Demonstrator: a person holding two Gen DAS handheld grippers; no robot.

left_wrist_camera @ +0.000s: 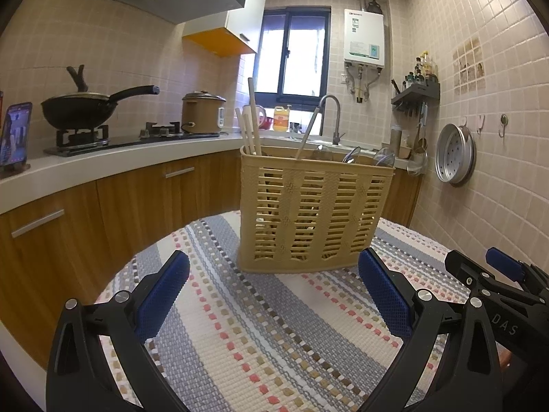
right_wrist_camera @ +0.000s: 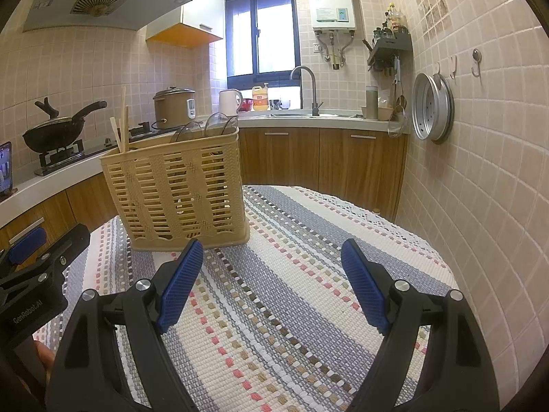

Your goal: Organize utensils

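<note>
On the counter (left_wrist_camera: 274,343), a basket (left_wrist_camera: 314,213) is seen upright on the striped cloth (right_wrist_camera: 291,292), ahead of both grippers.

Chopsticks (left_wrist_camera: 254,120) and clear spoons (right_wrist_camera: 219,123) are held in the basket. The left gripper (left_wrist_camera: 274,295) is kept with jaws wide and empty; the right gripper (right_wrist_camera: 271,285) is likewise spread, nothing gripped. The basket is touched by neither.

Black tongs (left_wrist_camera: 274,295), ribbed blue pads (right_wrist_camera: 182,285), silver screws.
</note>
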